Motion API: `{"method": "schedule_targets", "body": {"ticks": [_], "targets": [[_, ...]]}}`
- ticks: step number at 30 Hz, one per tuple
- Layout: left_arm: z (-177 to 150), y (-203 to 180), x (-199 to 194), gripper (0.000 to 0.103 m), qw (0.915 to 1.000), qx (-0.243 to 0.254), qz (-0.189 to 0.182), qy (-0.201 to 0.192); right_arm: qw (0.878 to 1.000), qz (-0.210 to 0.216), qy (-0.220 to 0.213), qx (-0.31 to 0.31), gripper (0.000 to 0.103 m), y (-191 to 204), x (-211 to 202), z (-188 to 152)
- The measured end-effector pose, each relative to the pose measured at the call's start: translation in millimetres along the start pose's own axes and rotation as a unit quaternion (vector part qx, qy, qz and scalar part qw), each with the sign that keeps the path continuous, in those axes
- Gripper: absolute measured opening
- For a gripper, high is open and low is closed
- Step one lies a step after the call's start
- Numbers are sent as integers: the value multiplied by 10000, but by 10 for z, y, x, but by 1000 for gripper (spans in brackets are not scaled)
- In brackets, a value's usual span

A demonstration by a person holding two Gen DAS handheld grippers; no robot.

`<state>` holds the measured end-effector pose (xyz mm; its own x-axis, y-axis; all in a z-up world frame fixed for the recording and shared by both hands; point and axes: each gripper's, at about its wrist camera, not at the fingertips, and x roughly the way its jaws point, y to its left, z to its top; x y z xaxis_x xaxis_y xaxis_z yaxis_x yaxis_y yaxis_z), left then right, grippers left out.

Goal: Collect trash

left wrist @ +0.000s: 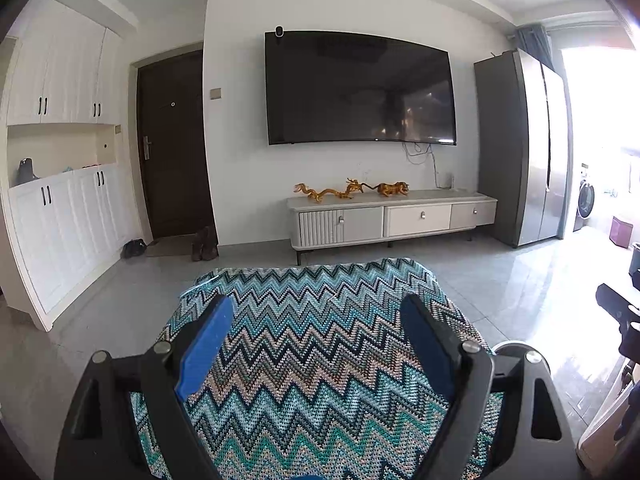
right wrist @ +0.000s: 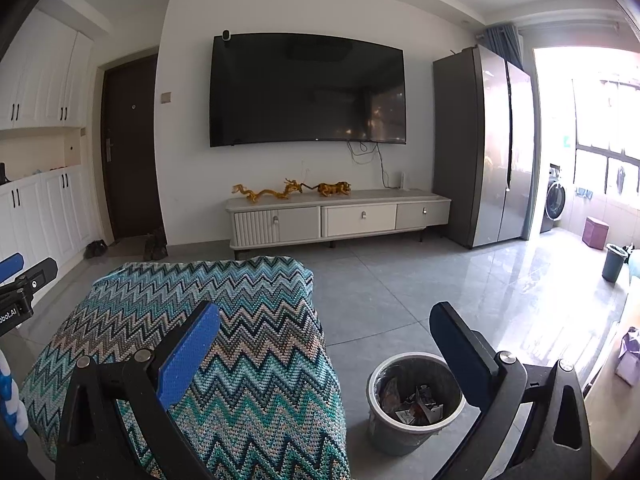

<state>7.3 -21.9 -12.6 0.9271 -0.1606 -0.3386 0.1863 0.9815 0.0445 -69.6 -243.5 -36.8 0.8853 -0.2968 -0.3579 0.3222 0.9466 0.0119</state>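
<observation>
A grey trash bin [right wrist: 414, 396] stands on the floor to the right of a table covered with a zigzag-patterned cloth [right wrist: 224, 320]; crumpled wrappers [right wrist: 416, 404] lie inside it. My right gripper [right wrist: 324, 320] is open and empty, held above the cloth's right edge and the bin. My left gripper [left wrist: 318, 316] is open and empty above the same cloth [left wrist: 320, 340]. The left gripper's tip shows at the far left of the right wrist view [right wrist: 24, 276]. The bin's rim [left wrist: 510, 346] peeks out behind the left gripper's right finger. No trash shows on the cloth.
A TV [right wrist: 308, 90] hangs above a low cabinet [right wrist: 340, 216]. A fridge [right wrist: 486, 148] stands to the right. A second bin [right wrist: 614, 262] and a purple box [right wrist: 596, 232] stand near the balcony. Shoes [right wrist: 156, 244] lie by the door. The tiled floor [right wrist: 440, 280] lies between.
</observation>
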Motion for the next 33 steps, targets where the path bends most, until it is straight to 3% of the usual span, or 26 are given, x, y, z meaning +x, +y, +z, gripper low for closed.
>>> {"method": "schedule_targets", "body": {"ticks": [33], "targets": [[-135, -28, 144, 85, 9998, -21, -29, 187, 9999, -29, 108, -31, 103, 10, 138, -85]]}}
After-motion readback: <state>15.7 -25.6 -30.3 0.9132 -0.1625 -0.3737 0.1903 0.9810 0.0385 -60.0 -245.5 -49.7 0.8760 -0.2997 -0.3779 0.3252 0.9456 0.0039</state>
